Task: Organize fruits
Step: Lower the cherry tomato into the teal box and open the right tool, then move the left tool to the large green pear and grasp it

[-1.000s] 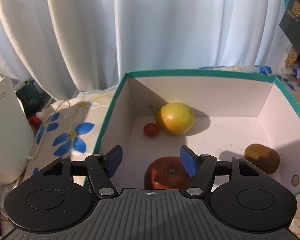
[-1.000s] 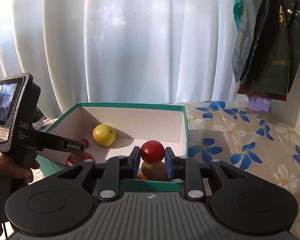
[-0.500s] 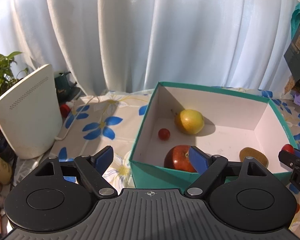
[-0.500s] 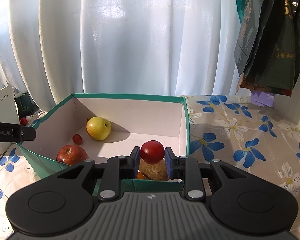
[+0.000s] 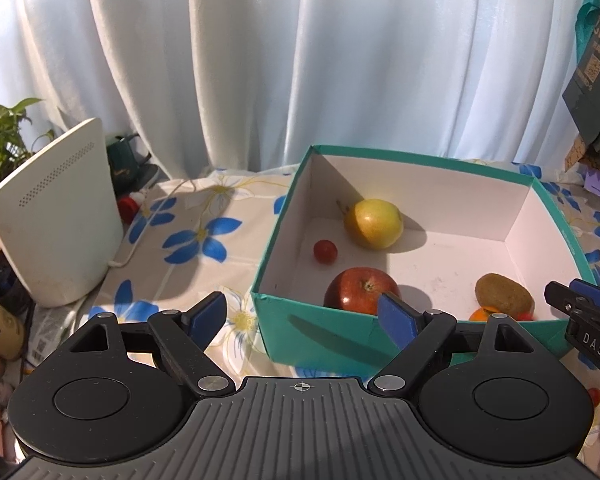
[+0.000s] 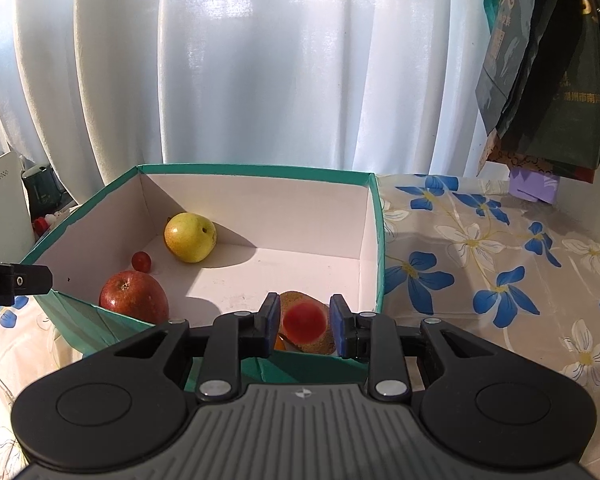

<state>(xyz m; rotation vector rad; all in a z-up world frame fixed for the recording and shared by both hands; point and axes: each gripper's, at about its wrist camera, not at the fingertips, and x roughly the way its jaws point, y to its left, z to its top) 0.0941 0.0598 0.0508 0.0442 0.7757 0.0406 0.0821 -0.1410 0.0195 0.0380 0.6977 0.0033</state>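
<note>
Right gripper (image 6: 305, 322): jaws parted, blurred red tomato (image 6: 304, 323) between them, clear of both pads.
Left gripper (image 5: 300, 316): jaws spread wide, empty.
Box (image 6: 256, 169): on the bench; kiwi (image 5: 504, 293) near corner, apple (image 6: 133, 297), cherry tomato (image 6: 141, 261), pear (image 6: 190, 237) farthest.

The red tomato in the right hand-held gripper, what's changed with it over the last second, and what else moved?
The right hand-held gripper has opened: its jaws stand apart and the red tomato, blurred, is dropping free over the kiwi in the teal box. The left hand-held gripper, open, has drawn back from over the box. The pear, red apple and cherry tomato stayed put.
</note>
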